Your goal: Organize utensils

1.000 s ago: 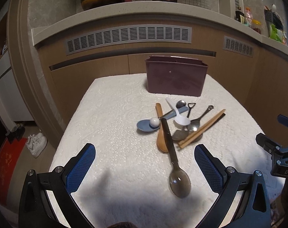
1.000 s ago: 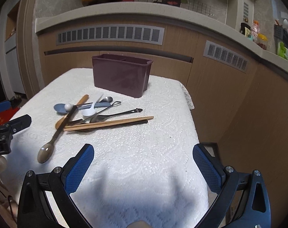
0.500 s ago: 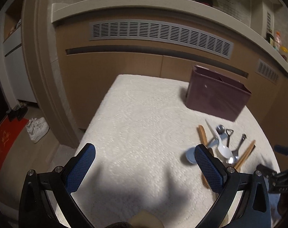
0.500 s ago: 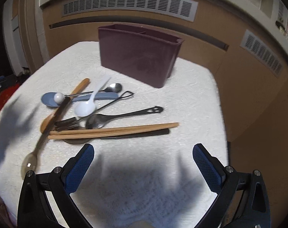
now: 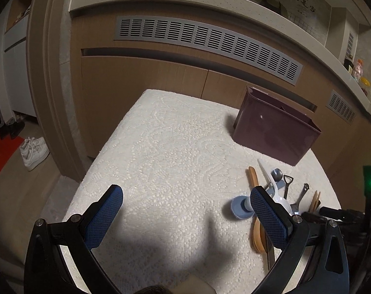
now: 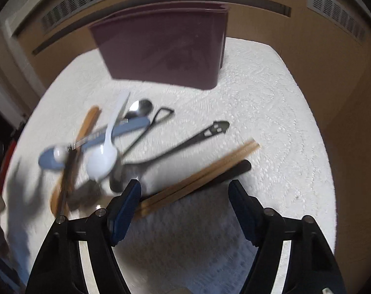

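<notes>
A pile of utensils lies on the white cloth: wooden chopsticks (image 6: 200, 174), a white spoon (image 6: 104, 156), a blue spoon (image 6: 117, 132), a wooden spoon (image 6: 87, 122), a black-handled spoon (image 6: 192, 142) and others. A dark purple utensil holder (image 6: 166, 49) stands behind them; it also shows in the left wrist view (image 5: 276, 132). My right gripper (image 6: 185, 188) is open, low over the near end of the chopsticks, jaws either side. My left gripper (image 5: 185, 203) is open and empty over bare cloth, left of the pile (image 5: 271, 196).
The table (image 5: 166, 147) is covered by a white lace cloth and stands against a wooden counter front (image 5: 146, 80) with vents. White shoes (image 5: 33, 152) and a red mat lie on the floor at the left.
My right gripper has moved forward and down to the chopsticks and its jaws have narrowed. My left gripper has swung left, away from the pile.
</notes>
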Tool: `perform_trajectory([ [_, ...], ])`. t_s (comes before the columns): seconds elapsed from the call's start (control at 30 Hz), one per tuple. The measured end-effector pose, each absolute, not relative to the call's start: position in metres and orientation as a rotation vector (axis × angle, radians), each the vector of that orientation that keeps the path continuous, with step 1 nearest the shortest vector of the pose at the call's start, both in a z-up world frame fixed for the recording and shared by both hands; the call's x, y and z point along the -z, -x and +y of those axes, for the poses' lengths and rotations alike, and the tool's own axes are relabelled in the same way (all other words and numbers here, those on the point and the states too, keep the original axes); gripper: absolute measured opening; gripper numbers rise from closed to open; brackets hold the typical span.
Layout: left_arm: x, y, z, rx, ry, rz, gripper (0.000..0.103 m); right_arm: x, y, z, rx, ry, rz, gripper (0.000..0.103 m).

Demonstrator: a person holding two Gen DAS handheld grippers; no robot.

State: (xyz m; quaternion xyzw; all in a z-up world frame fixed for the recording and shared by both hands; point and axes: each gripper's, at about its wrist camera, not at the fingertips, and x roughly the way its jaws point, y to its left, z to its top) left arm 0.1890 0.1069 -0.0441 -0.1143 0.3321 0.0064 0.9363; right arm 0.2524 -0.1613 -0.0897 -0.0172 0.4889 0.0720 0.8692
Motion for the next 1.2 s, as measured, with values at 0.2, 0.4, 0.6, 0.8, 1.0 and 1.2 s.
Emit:
perform_trajectory([
  [0.2,0.054,-0.192,0.099,0.005,0.234,0.719,0.103,0.091,-0.216,-0.191,-0.128,0.170,0.994,0.071],
  [0.4,0.055,-0.191,0.084,0.022,0.192,0.730,0.103,0.092,-0.211,-0.219,-0.122,0.082,1.011,0.047],
  [0.6,0.056,-0.192,0.078,0.002,0.145,0.742,0.103,0.084,-0.237,-0.190,-0.151,0.107,0.949,0.005],
  [0.8,0.055,-0.192,0.076,-0.016,0.120,0.751,0.103,0.059,-0.245,-0.171,-0.245,0.140,0.871,0.003],
  [1.0,0.054,-0.193,0.066,-0.022,0.072,0.748,0.103,0.058,-0.241,-0.201,-0.178,0.129,0.866,0.005],
  [1.2,0.067,-0.196,0.057,0.071,0.069,0.800,0.079,0.072,-0.214,-0.227,-0.094,0.140,0.852,0.079],
])
